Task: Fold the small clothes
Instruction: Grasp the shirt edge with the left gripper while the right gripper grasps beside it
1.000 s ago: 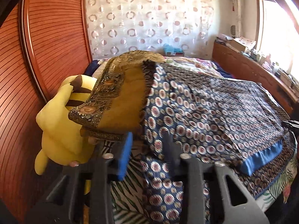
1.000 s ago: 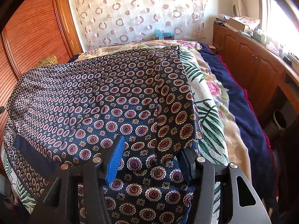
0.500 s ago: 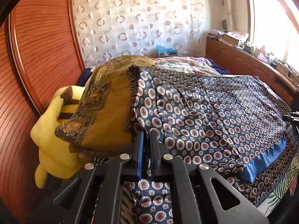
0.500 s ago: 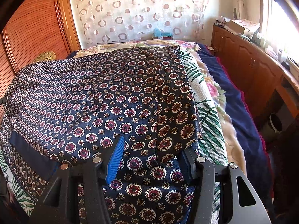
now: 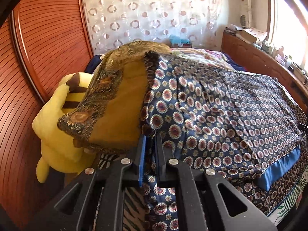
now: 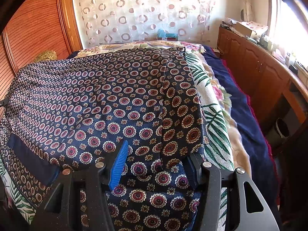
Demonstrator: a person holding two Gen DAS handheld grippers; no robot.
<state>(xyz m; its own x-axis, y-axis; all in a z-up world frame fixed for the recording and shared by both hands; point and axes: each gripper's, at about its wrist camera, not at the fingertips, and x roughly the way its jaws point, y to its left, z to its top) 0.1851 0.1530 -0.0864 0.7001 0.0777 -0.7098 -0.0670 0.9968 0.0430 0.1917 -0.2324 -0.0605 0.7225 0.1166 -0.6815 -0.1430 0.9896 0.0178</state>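
- Between the two fingers of the left hand-held gripper, a corner of the patterned navy garment is being pinched; the jaws have just been closing and are standing almost together on the cloth edge at about 6 o'clock in the left wrist view.
- At 10 o'clock from that grip, a mustard cloth with a gold border is lying against the garment's fringed edge, and a yellow plush toy is sitting just beyond it, at 9 o'clock.
- Over on the other side, the right hand-held gripper is standing half-wide, its blue pad and dark pad straddling a fold of the same garment at 6 o'clock; whether the pads are touching the cloth I cannot tell.
- The garment is lying spread over the bed, with a leaf-print cover showing at 3 o'clock in the right wrist view.
- Judging by this, the corner-gathering step is under way: one corner is secured, the other is not yet.
- Next, the right jaws would need closing on their corner, so both corners can be lifted together and carried across for the fold.
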